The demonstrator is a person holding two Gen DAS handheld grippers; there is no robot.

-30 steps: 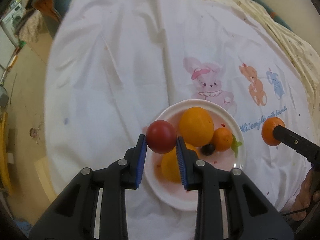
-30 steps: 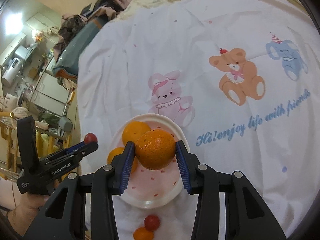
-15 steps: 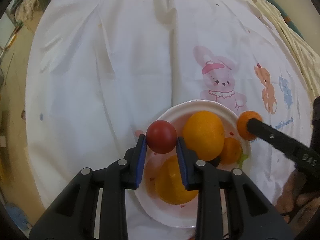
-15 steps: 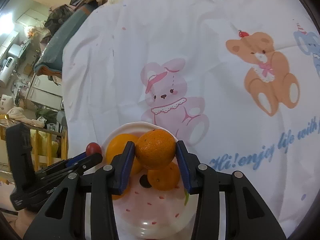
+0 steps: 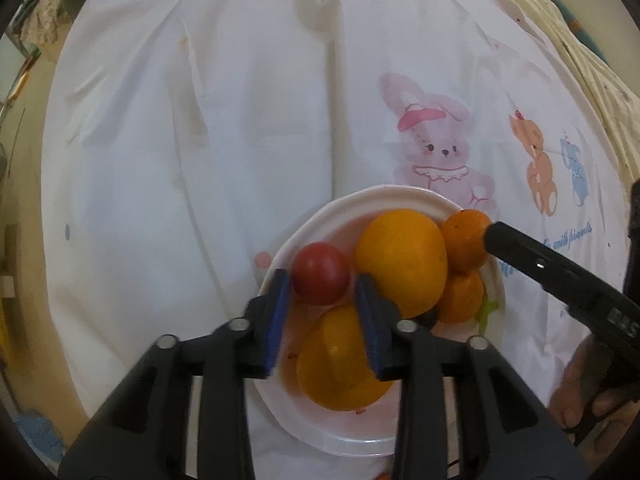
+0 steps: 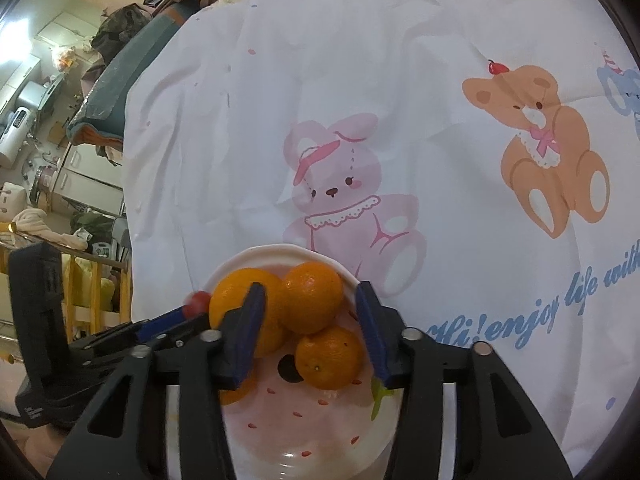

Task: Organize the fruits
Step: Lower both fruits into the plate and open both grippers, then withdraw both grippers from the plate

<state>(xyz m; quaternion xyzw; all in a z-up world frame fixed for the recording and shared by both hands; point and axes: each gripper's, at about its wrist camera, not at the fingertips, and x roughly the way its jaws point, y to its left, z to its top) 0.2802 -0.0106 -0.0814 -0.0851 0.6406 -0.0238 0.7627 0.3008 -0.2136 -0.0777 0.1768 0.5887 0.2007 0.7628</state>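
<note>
Since the red tomato [image 5: 320,279] is small, smooth and soft, it wants light pressure across its middle; over the plate [image 5: 304,224], the left gripper [image 5: 322,312] fingers have just loosened, seemingly free of it, while the right gripper [image 6: 310,334] fingers stand apart around an orange [image 6: 312,297].

oranges [image 6: 312,298] and a red tomato [image 5: 320,274] apparently rest on plate [image 5: 304,232].
</note>
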